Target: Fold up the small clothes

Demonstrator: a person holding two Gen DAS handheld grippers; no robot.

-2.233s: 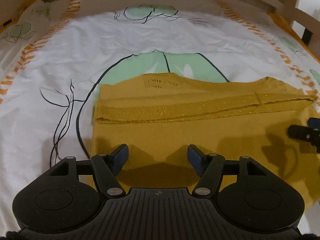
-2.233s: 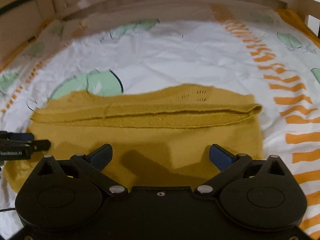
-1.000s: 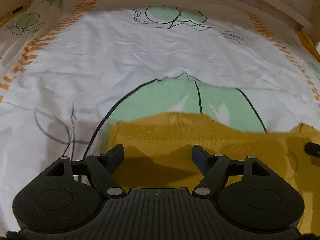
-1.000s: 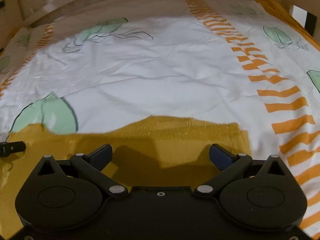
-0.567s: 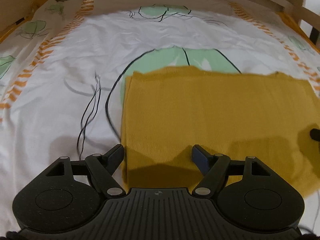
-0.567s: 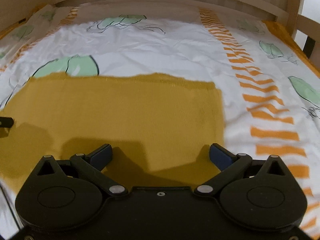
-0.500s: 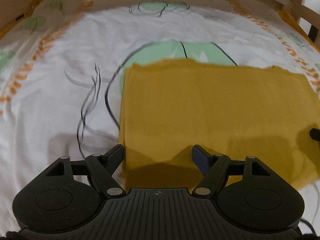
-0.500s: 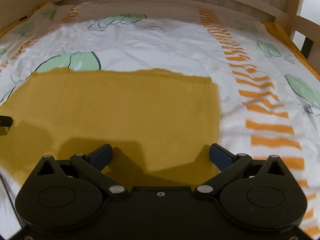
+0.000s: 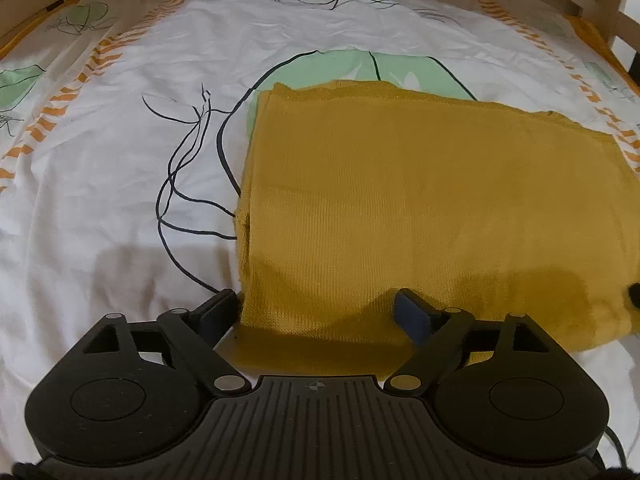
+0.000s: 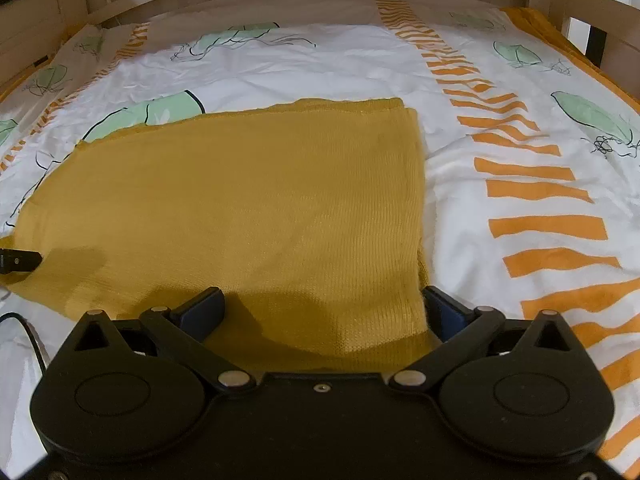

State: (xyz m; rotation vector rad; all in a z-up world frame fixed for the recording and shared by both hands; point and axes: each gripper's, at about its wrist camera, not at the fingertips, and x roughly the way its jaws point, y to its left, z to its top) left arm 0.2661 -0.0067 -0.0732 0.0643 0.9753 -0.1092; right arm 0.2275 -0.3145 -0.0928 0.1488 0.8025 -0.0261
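A mustard knit garment (image 9: 420,208) lies folded flat on the leaf-printed bedsheet (image 9: 100,184).

The left tongs (image 9: 316,312) and right tongs (image 10: 322,310) are black plastic with round side discs, silver pivot screws and dark blue pads; a ribbed panel marks the left body.

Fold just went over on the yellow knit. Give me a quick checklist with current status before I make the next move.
1. Left gripper letting go: ok, jaws opening, near edge of the yellow knit between them.
2. Right gripper released: ok, open, pads apart.
3. Knit lying flat on the bedsheet: ok.
4. Far edges aligned: ok, nearly.
5. Left side layers aligned: not ok, lower layer peeks out.
6. Sleeves tucked inside: cannot tell.
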